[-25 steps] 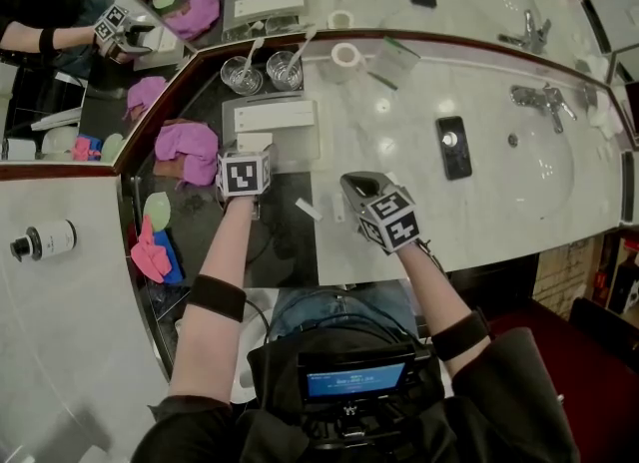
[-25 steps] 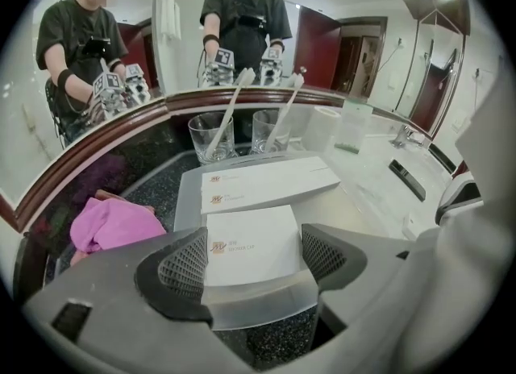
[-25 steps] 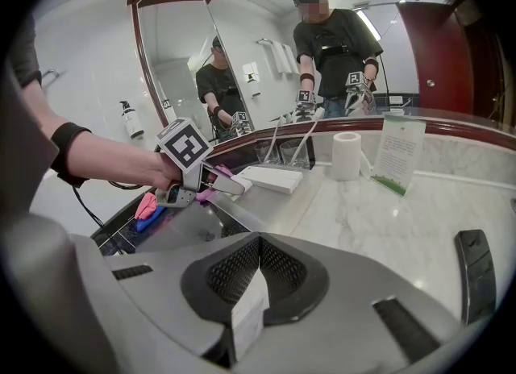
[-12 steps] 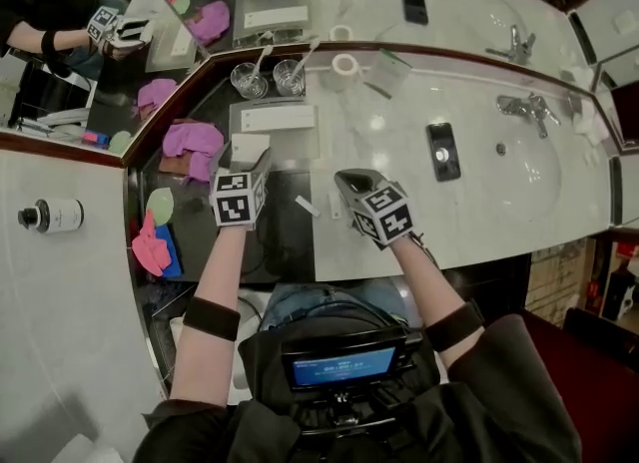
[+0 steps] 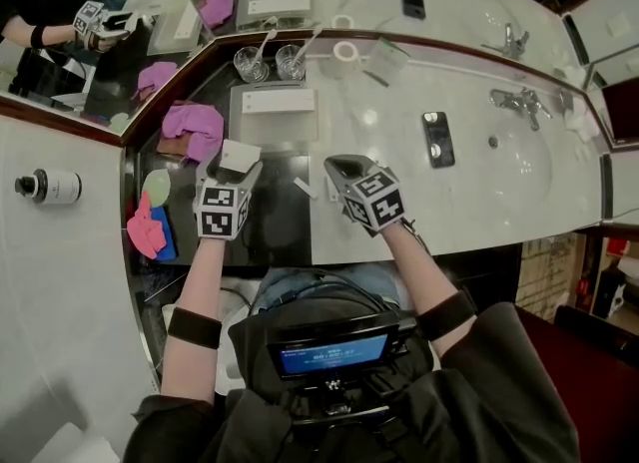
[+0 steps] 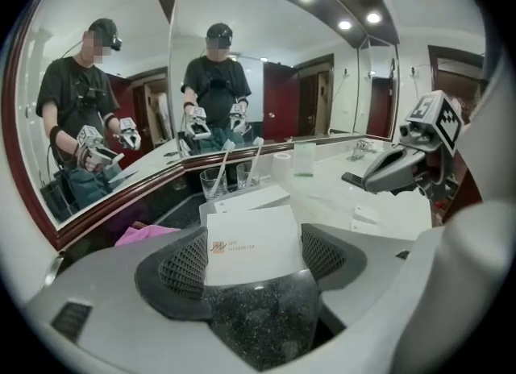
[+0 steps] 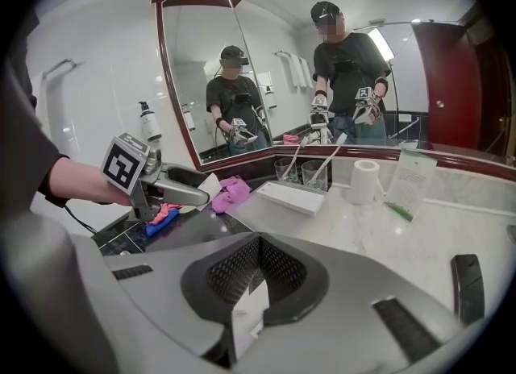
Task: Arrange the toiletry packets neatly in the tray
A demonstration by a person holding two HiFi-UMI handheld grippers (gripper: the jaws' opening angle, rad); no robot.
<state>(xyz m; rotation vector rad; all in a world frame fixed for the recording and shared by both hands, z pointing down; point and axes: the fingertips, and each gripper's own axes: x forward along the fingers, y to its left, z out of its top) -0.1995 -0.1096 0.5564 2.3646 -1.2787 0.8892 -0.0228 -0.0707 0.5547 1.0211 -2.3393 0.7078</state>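
Marble bench (image 5: 399, 192) carries the whole job, which I judge to be well short of done. At its back left a grey tray (image 5: 270, 134) holds only 1 long white box (image 5: 278, 102), laid square along the far side with bare tray in front of it.

The left hand-held gripper (image 5: 232, 172) is clamped on a flat white packet (image 6: 251, 243), its pads pressing the 2 side edges. It holds the packet in the air over the dark slab (image 5: 275, 227), just short of the tray, so that packet looks like the next one in.

The right hand-held gripper (image 5: 334, 165) is closed and sits above the line where slab meets marble. A white slip shows at its closed tips, but I cannot tell whether it is pinched there or lies beyond.

2 small white packets (image 5: 305, 187) (image 5: 328, 192) lie loose and askew on the bench just in front of it, left to be fetched and lined up.

Writing is scarce:
- The blue screen (image 5: 334, 354) on the person's chest shows white lines too small to read.
- The green-edged card (image 7: 409, 179) near the paper roll carries print I cannot make out.
- The held packet has a small orange emblem (image 6: 218, 245) beside a line of grey capitals, too fine to read with any certainty.
- The bottle (image 5: 45, 187) at far left shows no legible label
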